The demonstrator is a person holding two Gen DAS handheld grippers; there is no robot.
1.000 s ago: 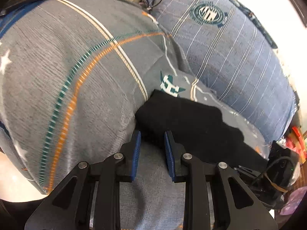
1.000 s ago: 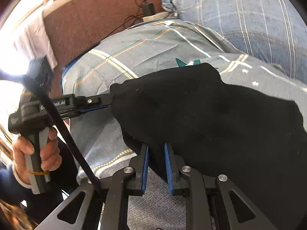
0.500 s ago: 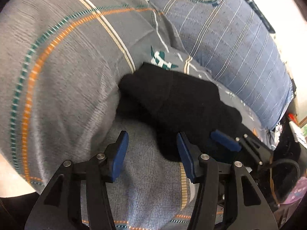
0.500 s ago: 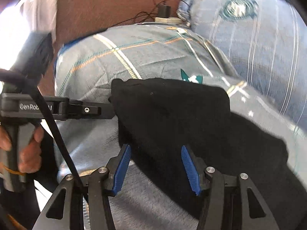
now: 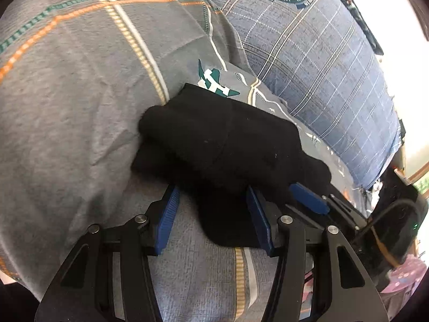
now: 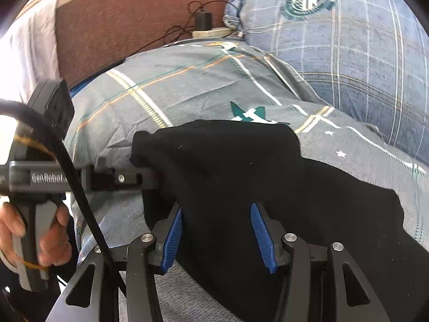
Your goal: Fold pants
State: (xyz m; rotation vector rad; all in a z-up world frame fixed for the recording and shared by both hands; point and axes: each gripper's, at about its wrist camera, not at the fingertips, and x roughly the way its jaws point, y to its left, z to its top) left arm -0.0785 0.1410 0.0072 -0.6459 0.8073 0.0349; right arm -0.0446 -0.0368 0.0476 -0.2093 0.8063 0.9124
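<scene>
a: your pants [image 5: 222, 145] lie folded on the grey bedcover [image 5: 75, 102], with the blue pillow [image 5: 321, 61] at two o'clock. the loose top layer can slide open if you drag a finger through it.

b: and the fingers?

a: your left gripper [image 5: 214, 212] stands about half open, cloth edge between the pads, nothing pinched. your right gripper [image 6: 217, 230] is closing a little, half open, over black cloth, holding nothing.
</scene>
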